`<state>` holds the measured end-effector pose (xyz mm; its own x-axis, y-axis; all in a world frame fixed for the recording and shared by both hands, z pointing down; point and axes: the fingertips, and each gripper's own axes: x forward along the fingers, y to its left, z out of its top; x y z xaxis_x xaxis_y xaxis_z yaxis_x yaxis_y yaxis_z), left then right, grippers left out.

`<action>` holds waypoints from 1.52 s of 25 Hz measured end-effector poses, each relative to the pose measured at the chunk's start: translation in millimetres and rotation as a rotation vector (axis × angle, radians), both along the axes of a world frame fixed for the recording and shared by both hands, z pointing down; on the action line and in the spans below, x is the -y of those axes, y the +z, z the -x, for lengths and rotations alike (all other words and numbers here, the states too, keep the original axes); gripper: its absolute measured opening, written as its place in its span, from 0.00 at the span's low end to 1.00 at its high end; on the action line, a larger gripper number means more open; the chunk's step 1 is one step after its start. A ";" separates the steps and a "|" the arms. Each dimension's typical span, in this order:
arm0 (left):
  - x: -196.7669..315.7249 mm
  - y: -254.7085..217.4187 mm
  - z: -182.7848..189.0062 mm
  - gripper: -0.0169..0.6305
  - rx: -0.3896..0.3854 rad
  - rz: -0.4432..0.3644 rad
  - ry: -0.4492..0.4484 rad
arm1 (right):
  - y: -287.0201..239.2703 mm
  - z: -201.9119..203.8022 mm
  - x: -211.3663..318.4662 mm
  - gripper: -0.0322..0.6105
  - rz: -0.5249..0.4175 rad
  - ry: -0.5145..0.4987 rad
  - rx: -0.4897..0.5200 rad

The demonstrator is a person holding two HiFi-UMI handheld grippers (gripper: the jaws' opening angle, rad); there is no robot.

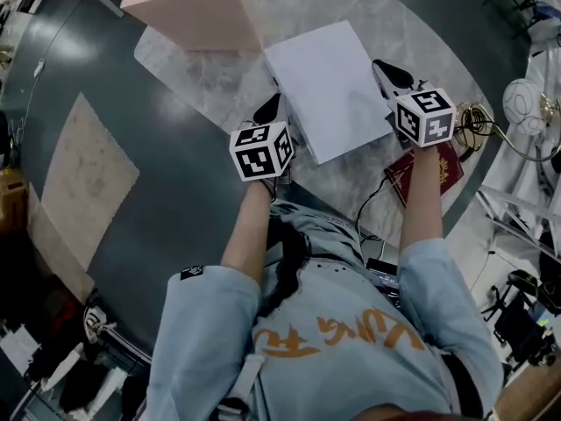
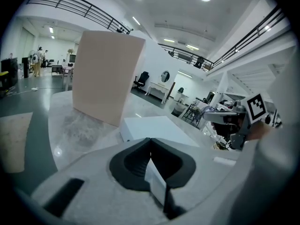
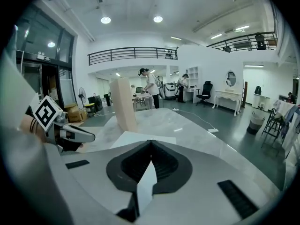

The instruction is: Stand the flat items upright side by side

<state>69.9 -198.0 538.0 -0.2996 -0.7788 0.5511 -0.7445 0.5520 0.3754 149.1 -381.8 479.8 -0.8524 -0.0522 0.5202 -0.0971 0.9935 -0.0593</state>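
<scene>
In the head view, the left gripper (image 1: 267, 110) and right gripper (image 1: 386, 73) are flanking the white flat item (image 1: 329, 86), which is lying on the marble table (image 1: 412, 51) near the upright pink slab (image 1: 188, 7). They are probably readying to tip it up alongside. In the left gripper view, the jaws are pressing fully together, with the item just ahead. In the right gripper view, the jaws are likewise sitting together, showing only a pale sliver I cannot identify.

White slab (image 1: 329, 86), pink slab (image 1: 188, 7), maroon booklet (image 1: 429, 172)
</scene>
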 end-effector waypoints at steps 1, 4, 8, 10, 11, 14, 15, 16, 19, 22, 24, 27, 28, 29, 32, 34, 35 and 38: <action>0.3 1.2 0.8 0.05 -0.004 0.004 -0.006 | 2.9 1.6 2.2 0.05 -0.001 -0.007 -0.012; 2.0 7.1 3.8 0.07 -0.016 0.016 -0.020 | 12.9 7.3 8.5 0.05 0.001 -0.028 -0.041; 5.9 18.7 6.4 0.12 -0.042 0.036 -0.039 | 31.2 13.1 20.6 0.05 0.014 -0.054 -0.079; 5.2 23.0 8.4 0.15 -0.061 0.045 -0.047 | 38.6 16.5 24.9 0.05 0.029 -0.059 -0.088; 5.4 24.8 9.4 0.16 -0.071 0.048 -0.048 | 42.5 18.4 26.3 0.06 0.039 -0.066 -0.095; 11.4 29.6 10.3 0.21 -0.085 0.054 -0.036 | 55.2 23.3 32.1 0.12 0.075 -0.099 -0.123; 13.8 31.3 9.7 0.22 -0.081 0.059 -0.026 | 59.6 24.3 34.3 0.14 0.083 -0.110 -0.134; 15.5 33.0 9.0 0.25 -0.075 0.066 -0.016 | 64.2 25.0 36.5 0.16 0.084 -0.119 -0.147; 19.6 39.0 8.8 0.32 -0.078 0.078 0.002 | 78.1 26.4 41.4 0.26 0.094 -0.145 -0.189; 24.7 46.6 6.5 0.41 -0.115 0.080 0.011 | 88.2 26.2 41.7 0.37 0.142 -0.173 -0.217; 27.6 51.5 5.8 0.47 -0.146 0.086 0.016 | 92.3 28.1 39.5 0.46 0.174 -0.203 -0.225; 30.5 58.9 7.0 0.51 -0.185 0.105 0.021 | 99.3 34.1 35.1 0.60 0.225 -0.239 -0.240; 31.0 61.2 6.7 0.53 -0.197 0.110 0.022 | 103.3 35.0 33.0 0.65 0.240 -0.249 -0.254; 31.3 63.5 6.1 0.55 -0.210 0.113 0.020 | 107.7 34.9 30.5 0.67 0.254 -0.261 -0.269; 33.3 69.3 5.1 0.59 -0.248 0.111 0.008 | 120.3 33.2 24.4 0.70 0.300 -0.289 -0.310; 34.1 72.3 5.4 0.59 -0.273 0.108 -0.001 | 127.0 33.0 22.7 0.71 0.319 -0.295 -0.332; 34.0 73.8 5.2 0.60 -0.281 0.110 -0.003 | 130.1 32.7 21.7 0.72 0.328 -0.298 -0.342; 34.6 77.3 4.6 0.60 -0.283 0.125 0.006 | 137.2 32.0 18.5 0.72 0.362 -0.305 -0.363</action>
<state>65.3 -232.7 615.2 -0.1160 -0.7008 0.7039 -0.6231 0.6032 0.4978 117.2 -400.3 617.0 -0.5651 0.4020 0.7205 0.1121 0.9026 -0.4156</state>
